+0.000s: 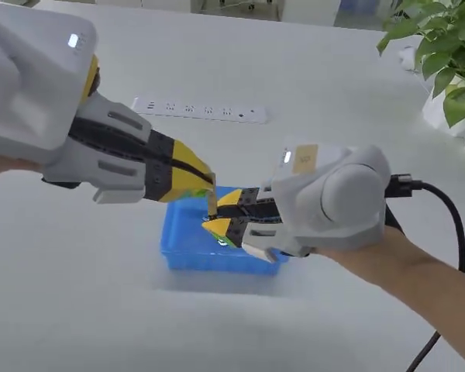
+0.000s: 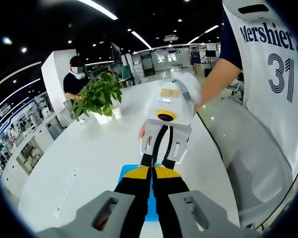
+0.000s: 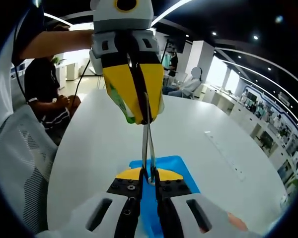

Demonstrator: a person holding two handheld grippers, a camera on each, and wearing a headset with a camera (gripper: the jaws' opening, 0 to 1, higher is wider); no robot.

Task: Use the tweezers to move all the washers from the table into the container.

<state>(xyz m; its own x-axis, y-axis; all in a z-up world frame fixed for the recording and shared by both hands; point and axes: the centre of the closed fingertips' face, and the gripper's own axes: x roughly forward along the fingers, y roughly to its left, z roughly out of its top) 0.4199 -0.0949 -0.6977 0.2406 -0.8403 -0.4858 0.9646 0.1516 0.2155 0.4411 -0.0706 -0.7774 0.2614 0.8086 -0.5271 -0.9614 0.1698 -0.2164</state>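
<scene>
1. Now, tip to tip over the blue container [image 1: 184,249]: left gripper [image 1: 208,186] angled in from upper left of head view, right gripper [image 1: 215,217] from the right, w/ a hand [image 1: 376,252] behind it.
2. Left gripper: yellow jaws clamped tight on upper part of tweezers [image 3: 147,148], plain in right gripper view.
3. Tweezers: thin silver legs running straight from left jaws down to right jaws, lower end sitting in the narrow gap btwn them.
4. Right gripper: jaws nearly together around that lower end; can't tell if pressing on the metal or just beside it.
5. Container: flat on white table [image 1: 318,77], directly under both sets of tips; contents too blurred to read.
6. Farther back on table: white power strip [image 1: 198,110]; potted plant [image 1: 442,46] at far right corner.
7. Black cable [image 1: 449,225] trailing from rear of right gripper, past the forearm.
</scene>
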